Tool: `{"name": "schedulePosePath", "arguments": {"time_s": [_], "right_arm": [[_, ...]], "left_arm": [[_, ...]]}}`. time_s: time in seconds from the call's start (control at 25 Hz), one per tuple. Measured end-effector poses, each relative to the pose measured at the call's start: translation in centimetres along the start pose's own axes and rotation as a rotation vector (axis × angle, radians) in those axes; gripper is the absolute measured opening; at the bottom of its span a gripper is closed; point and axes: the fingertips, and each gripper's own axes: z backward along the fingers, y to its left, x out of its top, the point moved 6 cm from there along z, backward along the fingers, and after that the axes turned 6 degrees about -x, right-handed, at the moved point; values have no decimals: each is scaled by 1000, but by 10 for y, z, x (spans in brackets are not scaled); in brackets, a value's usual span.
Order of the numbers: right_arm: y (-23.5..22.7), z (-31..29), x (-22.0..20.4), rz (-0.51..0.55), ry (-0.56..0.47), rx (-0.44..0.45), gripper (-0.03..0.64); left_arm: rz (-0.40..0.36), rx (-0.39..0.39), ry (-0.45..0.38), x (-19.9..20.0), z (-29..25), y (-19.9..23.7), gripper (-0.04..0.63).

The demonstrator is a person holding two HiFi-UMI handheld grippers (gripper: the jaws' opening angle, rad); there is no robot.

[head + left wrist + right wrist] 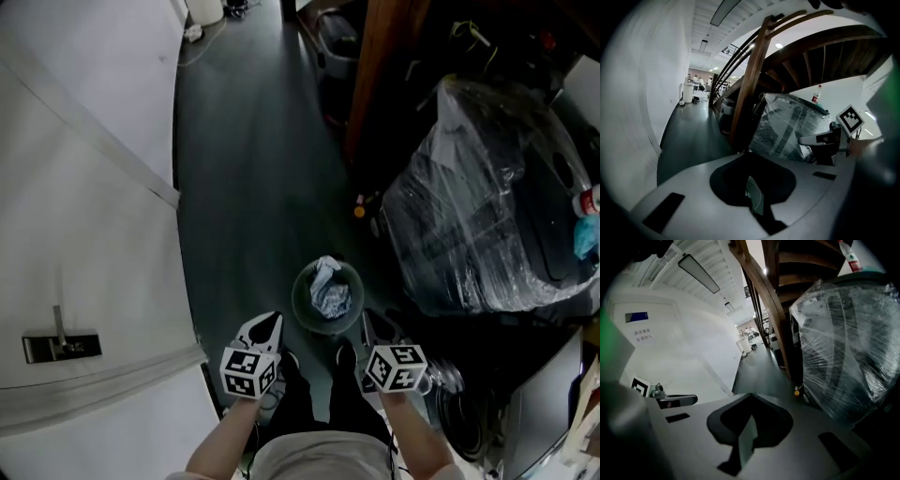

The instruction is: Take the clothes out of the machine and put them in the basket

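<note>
In the head view a round basket (302,279) stands on the dark floor with a crumpled pale garment (328,291) in it. My left gripper (269,323) and right gripper (377,322) hang just this side of the basket, one at each side, both above the floor. Neither holds anything. In the left gripper view the left gripper (753,190) has its jaws together and empty. The right gripper (747,427) looks the same in its own view. Each gripper also shows in the other's view: the right gripper (824,140), the left gripper (670,401).
A big plastic-wrapped bulk (478,216) fills the right side, with a red-capped bottle (589,200) on it. A wooden stair post (750,79) rises behind the basket. A white door with a handle (61,345) lies at the left. A dark round machine front (459,417) sits lower right.
</note>
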Motion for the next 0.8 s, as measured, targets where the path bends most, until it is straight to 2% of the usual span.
{"name": "schedulePosePath", "arguments": {"time_s": [0.2, 0.48, 0.8], "right_arm": [[26, 29, 44, 58, -104, 31, 8], [57, 76, 94, 113, -245, 107, 8], [86, 119, 136, 150, -398, 183, 8]], "left_arm": [[-132, 19, -95, 45, 36, -14, 20], [-195, 45, -237, 94, 83, -29, 20], [-300, 87, -343, 133, 122, -45, 21]]}}
